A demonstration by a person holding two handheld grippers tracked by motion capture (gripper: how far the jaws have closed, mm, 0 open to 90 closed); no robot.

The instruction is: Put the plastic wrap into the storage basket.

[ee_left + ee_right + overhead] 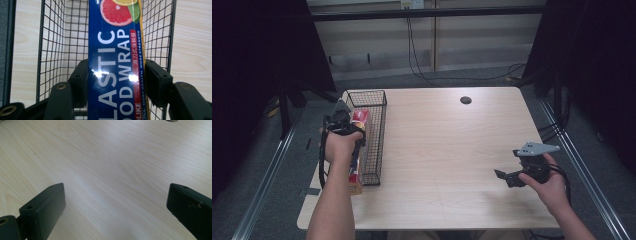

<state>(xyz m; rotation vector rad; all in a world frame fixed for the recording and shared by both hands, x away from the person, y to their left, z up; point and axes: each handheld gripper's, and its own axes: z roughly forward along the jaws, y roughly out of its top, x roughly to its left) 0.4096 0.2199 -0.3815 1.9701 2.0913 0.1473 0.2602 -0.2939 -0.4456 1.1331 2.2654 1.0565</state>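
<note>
A long blue box of plastic food wrap, printed with citrus slices, is clamped across its width between the black jaws of my left gripper. In the high view the box lies lengthwise along the left side of a black wire basket, under my left gripper, and its near end reaches past the basket's front. I cannot tell whether the box touches the mesh. My right gripper hangs over the table's right side, open, with bare wood between its jaws.
The pale wooden table stretches between the basket and my right hand. A round black cable cap sits near the far edge. Dark curtains and metal rails flank the table, and cables hang behind it.
</note>
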